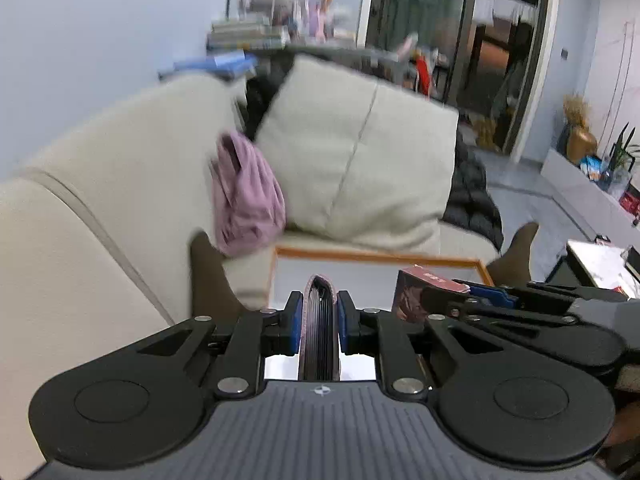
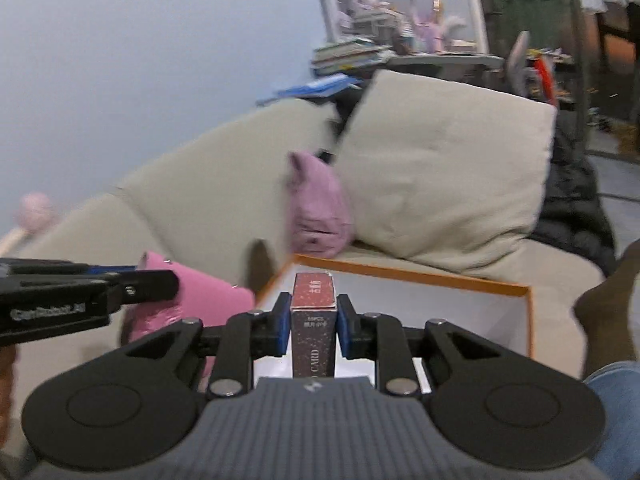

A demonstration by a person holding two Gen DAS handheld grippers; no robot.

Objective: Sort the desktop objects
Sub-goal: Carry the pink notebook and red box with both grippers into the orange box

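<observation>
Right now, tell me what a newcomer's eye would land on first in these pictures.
First the left hand-held gripper, clamped on a slim pink case held edge-on, and the right hand-held gripper, gripping a dark red card box. Just beyond both lies an orange-rimmed white box. Behind it, a pink bundle of cloth slumps against the cream sofa.

two tools are counted, the left tool (image 1: 319, 322) and the right tool (image 2: 313, 326); one pink pouch (image 1: 319, 320), one card box (image 2: 312, 316), one orange-rimmed tray (image 2: 420, 276), one purple cloth (image 2: 318, 206) and two cushions (image 2: 444, 184) are counted
</observation>
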